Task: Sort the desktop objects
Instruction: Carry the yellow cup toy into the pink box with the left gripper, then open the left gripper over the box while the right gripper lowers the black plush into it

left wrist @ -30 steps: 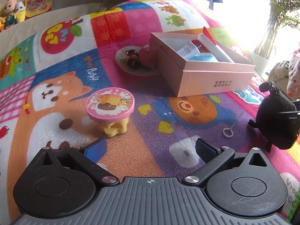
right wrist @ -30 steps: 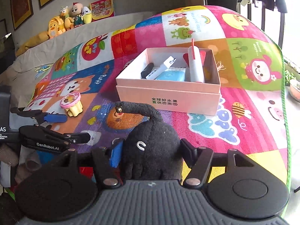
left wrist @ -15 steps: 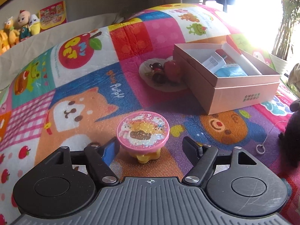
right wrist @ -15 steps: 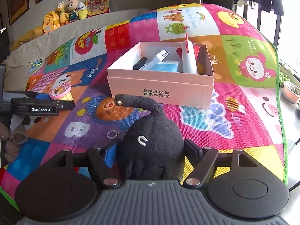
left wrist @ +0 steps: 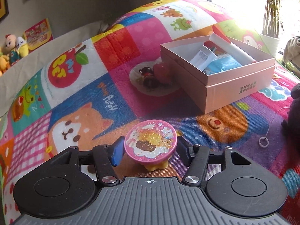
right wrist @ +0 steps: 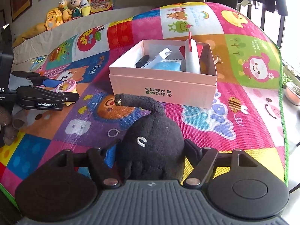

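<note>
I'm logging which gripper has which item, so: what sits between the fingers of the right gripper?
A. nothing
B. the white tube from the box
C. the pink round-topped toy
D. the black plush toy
D: in the right wrist view the black plush toy fills the gap between the fingers of the right gripper, while the pink round-topped toy sits at the left gripper.

Your right claw [right wrist: 150,150] grips the black plush toy [right wrist: 151,146], its tail curling toward the pink box [right wrist: 161,91] straight ahead on the colourful mat [right wrist: 243,127]. Over to the left, your left claw [right wrist: 61,91] is closing around the pink-topped toy [right wrist: 65,86]. A small ring [right wrist: 112,132] lies beside the plush.
</note>
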The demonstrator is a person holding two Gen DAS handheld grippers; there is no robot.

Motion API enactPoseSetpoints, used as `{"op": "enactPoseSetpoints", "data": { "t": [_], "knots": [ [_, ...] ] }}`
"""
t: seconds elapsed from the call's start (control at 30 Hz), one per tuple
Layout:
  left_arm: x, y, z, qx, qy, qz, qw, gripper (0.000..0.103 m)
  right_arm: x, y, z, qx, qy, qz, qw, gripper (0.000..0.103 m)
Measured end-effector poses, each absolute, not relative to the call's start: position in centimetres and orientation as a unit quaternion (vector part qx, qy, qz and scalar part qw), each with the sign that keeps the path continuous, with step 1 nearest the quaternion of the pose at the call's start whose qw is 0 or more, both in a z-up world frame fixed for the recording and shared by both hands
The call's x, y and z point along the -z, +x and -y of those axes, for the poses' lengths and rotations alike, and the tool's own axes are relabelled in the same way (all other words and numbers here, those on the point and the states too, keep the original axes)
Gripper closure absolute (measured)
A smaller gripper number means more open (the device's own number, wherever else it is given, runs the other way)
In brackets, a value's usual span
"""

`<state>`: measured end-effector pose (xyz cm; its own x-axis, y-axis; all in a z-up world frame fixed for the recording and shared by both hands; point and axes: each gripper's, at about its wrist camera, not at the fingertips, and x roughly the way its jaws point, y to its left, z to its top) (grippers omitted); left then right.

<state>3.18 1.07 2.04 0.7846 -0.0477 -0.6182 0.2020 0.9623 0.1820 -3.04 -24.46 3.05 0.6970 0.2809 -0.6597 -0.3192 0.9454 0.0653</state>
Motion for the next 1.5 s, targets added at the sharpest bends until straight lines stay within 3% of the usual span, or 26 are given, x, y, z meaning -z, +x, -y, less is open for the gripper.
{"op": "enactPoseSetpoints", "data": {
  "t": [0.23, 0.47, 0.63, 0.8, 0.87, 0.93, 1.13, 1.5],
  "knots": [
    [-2.3, 2.2, -1.5, 0.074, 0.063, -0.315, 0.944, 0.047, -4.1, -3.8, 25.6, -0.170, -0.029, -0.358, 0.918, 0.037],
    [-6.9, -2.9, 1.3, 0.163, 0.088, -0.261, 0.947, 0.047, -6.8, -4.8, 28.8, -0.159, -0.005, -0.361, 0.919, 0.037],
    [-11.2, -2.4, 3.9, 0.188, 0.091, -0.178, 0.961, 0.047, -11.7, -4.7, 30.3, -0.137, 0.001, -0.301, 0.944, 0.037],
    [-13.5, 3.5, 5.3, 0.178, 0.039, -0.146, 0.972, 0.047, -16.9, -4.6, 31.2, -0.125, 0.012, -0.231, 0.965, 0.037],
    [-13.5, 6.3, 5.7, 0.184, 0.016, -0.154, 0.971, 0.044, -18.4, -4.5, 31.2, -0.121, 0.005, -0.211, 0.970, 0.037],
    [-12.8, 8.6, 5.8, 0.179, 0.001, -0.176, 0.968, 0.026, -19.4, -4.2, 30.8, -0.118, -0.005, -0.199, 0.973, 0.037],
    [-8.8, 7.6, 3.1, 0.157, -0.003, -0.217, 0.963, 0.009, -20.2, -2.7, 29.6, -0.114, -0.032, -0.197, 0.973, 0.037],
    [-3.6, 3.4, -1.4, 0.118, -0.003, -0.268, 0.956, 0.007, -19.3, 9.0, 24.1, -0.177, 0.048, -0.279, 0.943, 0.037]
  ]
}}
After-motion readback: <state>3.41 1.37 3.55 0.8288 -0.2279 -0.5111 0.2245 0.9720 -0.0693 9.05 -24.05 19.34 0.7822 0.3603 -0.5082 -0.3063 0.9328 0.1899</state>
